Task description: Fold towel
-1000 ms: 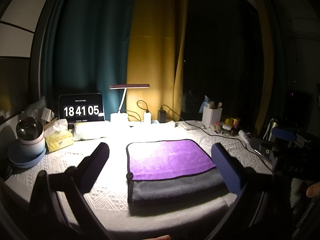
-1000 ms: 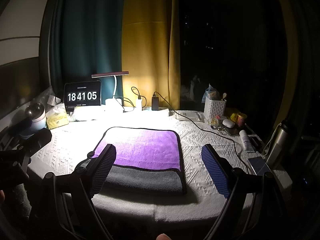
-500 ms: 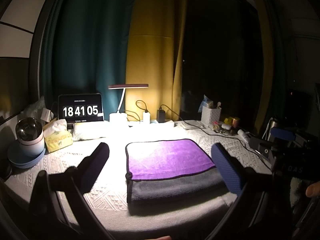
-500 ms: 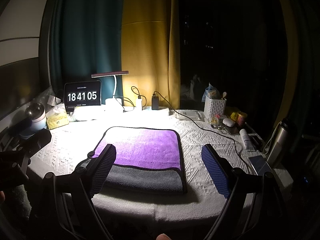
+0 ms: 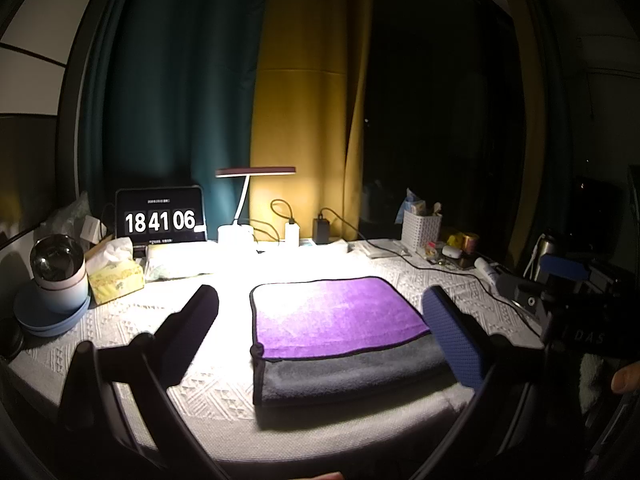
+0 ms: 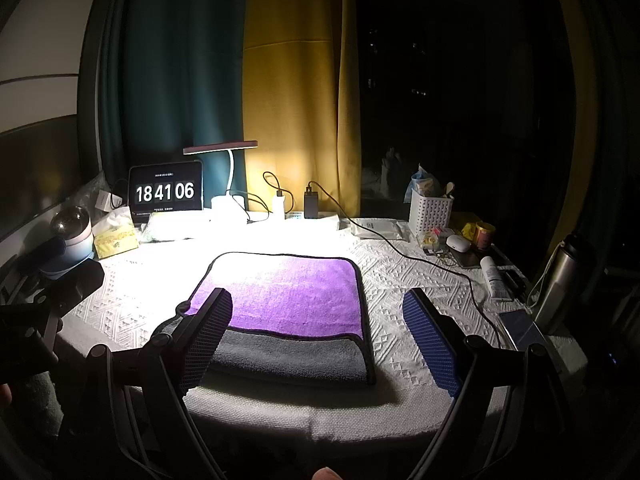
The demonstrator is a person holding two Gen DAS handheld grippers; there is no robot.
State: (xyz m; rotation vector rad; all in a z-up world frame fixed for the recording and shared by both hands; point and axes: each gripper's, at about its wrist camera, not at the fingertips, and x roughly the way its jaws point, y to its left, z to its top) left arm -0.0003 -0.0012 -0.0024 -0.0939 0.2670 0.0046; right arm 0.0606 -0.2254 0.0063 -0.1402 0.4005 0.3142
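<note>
A: Start nearest; what are the claws doing?

B: The left gripper (image 5: 320, 320) has its fingers spread wide and holds nothing; the right gripper (image 6: 318, 336) is the same, spread wide with nothing between; both hang at the near edge of the table (image 6: 400, 280), above the cloth and apart from it.

A: And the towel?

B: The towel (image 6: 288, 300) lies flat near the front of the table; its purple top layer is doubled over a grey layer, and a grey strip shows along the near side; the two layers' near edges do not line up.

A: So how far along?

B: I'd judge one fold done; whether another fold is wanted I cannot tell; if so, both grippers would need to come down onto an edge.

A: Beyond it?

B: A lit lamp (image 5: 248, 200) and a clock display (image 6: 165, 192) reading 18 41 06, against the curtains (image 5: 304, 100).
</note>
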